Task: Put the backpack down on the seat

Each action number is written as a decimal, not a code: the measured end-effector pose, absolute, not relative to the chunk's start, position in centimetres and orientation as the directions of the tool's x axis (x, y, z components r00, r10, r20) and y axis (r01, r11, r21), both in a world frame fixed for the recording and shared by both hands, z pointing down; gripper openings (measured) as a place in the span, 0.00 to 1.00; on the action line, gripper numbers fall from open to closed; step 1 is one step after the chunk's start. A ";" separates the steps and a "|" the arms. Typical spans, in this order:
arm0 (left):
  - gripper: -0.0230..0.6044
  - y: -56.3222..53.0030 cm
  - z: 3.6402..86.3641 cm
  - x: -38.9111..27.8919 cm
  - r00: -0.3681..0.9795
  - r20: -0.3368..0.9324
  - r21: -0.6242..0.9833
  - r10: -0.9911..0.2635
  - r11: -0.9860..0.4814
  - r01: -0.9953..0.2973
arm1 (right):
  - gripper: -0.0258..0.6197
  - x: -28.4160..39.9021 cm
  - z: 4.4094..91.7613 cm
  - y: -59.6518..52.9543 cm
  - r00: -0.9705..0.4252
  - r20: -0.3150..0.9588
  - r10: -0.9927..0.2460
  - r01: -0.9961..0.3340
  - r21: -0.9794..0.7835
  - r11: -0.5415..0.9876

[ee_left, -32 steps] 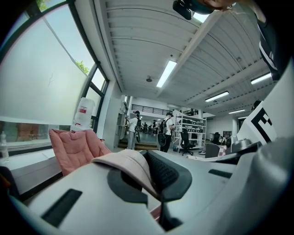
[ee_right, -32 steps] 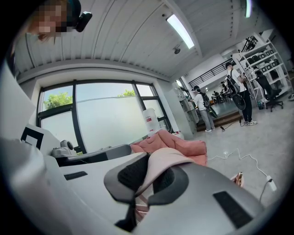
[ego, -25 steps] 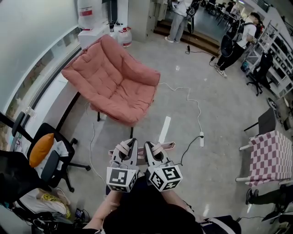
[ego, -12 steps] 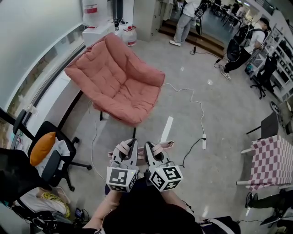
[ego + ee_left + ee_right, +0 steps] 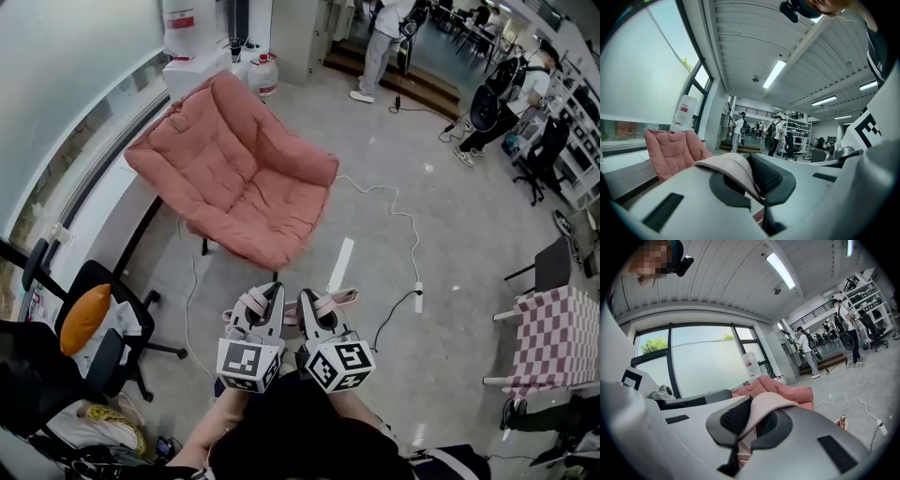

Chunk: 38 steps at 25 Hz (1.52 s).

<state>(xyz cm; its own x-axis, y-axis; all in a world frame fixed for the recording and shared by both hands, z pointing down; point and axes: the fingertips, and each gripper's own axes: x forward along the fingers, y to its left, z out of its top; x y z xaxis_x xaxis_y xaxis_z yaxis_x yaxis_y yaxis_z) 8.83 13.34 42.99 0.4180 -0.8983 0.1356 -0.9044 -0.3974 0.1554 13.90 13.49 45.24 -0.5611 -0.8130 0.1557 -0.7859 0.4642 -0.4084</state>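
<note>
Pinching the soft pink straps [image 5: 330, 304] tight, your left gripper [image 5: 267, 292] and right gripper [image 5: 309, 298] carry a backpack, hidden below, likely limp; seat [image 5: 246, 197] lies at eleven o'clock.

Only pale pink webbing of the backpack [image 5: 323, 304] shows; its body cannot be made out. One strap [image 5: 731, 164] arches over the tips of the left gripper [image 5: 271, 290] and runs down into the closed jaws, pinched between the dark pads. A second strap [image 5: 765, 407] is clamped the same way in the jaws of the right gripper [image 5: 304, 298], with a short pink end sticking out to their right. The seat [image 5: 234, 173] is a salmon-pink quilted chair on dark legs, its cushion bare. It stands ahead of both jaws and slightly left, well apart from them.
</note>
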 end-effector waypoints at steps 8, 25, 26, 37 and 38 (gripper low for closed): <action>0.06 7.0 41.0 9.6 0.471 0.113 0.146 -0.875 -0.454 -0.879 | 0.09 14.6 43.2 7.3 -0.504 0.117 -0.856 -0.819 -0.379 0.431; 0.06 -4.2 38.0 12.0 0.602 0.095 0.166 -0.793 -0.584 -0.795 | 0.09 16.7 40.2 -3.5 -0.383 0.147 -0.912 -0.882 -0.352 0.314; 0.06 -4.7 37.9 12.1 0.609 0.095 0.168 -0.787 -0.591 -0.789 | 0.09 16.7 40.1 -3.9 -0.375 0.147 -0.915 -0.884 -0.352 0.306; 0.06 -9.8 36.1 12.3 0.693 0.058 0.189 -0.719 -0.674 -0.715 | 0.09 16.9 38.1 -8.8 -0.277 0.130 -0.952 -0.922 -0.314 0.225; 0.06 -10.3 35.8 12.4 0.700 0.053 0.187 -0.712 -0.681 -0.708 | 0.09 17.0 37.9 -9.2 -0.268 0.126 -0.955 -0.924 -0.315 0.217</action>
<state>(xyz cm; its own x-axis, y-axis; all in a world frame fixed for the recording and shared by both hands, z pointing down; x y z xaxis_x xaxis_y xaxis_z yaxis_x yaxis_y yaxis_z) 12.36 -10.29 35.81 0.6998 -0.7124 0.0527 -0.7076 -0.6813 0.1874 16.97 -9.23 37.90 -0.2678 -0.9552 0.1257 -0.9238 0.2175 -0.3151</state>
